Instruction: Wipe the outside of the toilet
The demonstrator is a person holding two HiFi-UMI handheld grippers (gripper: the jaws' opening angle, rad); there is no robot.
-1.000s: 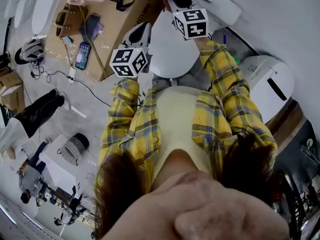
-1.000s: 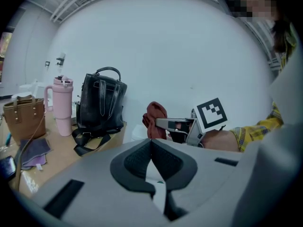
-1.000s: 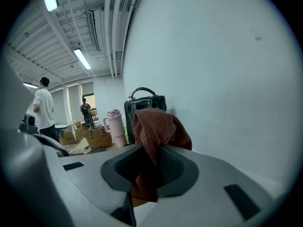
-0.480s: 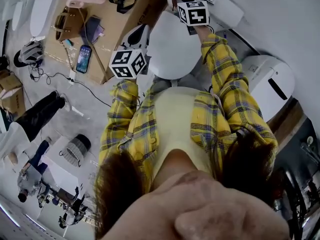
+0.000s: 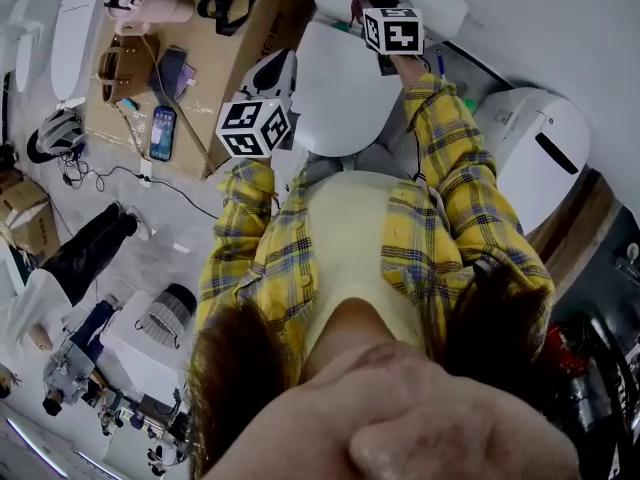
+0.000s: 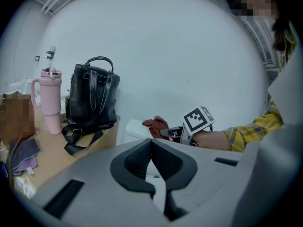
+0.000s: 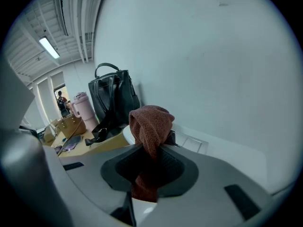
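Right gripper (image 7: 149, 162) is clamped tight on a bunched rust-red cloth (image 7: 150, 124), held over the toilet tank (image 7: 236, 160) at top centre of the head view, close to the white wall. Left gripper (image 6: 152, 162) has its pads pressed together with nothing between them, and it hangs in front of the closed lid (image 5: 340, 98). Step in hand looks like the tank top. Spread the fold so more than its tip touches, press lightly, sweep from wall side to front edge, then go down the flanks. The flush plate (image 7: 194, 144) sits just beside the cloth and could get pushed. Upper left, a bench (image 5: 215, 68) with bag (image 6: 90, 96), tumbler (image 6: 49, 100) and phone (image 5: 163, 133) crowds the tank's left side. A second toilet (image 5: 540, 158) stands at right.
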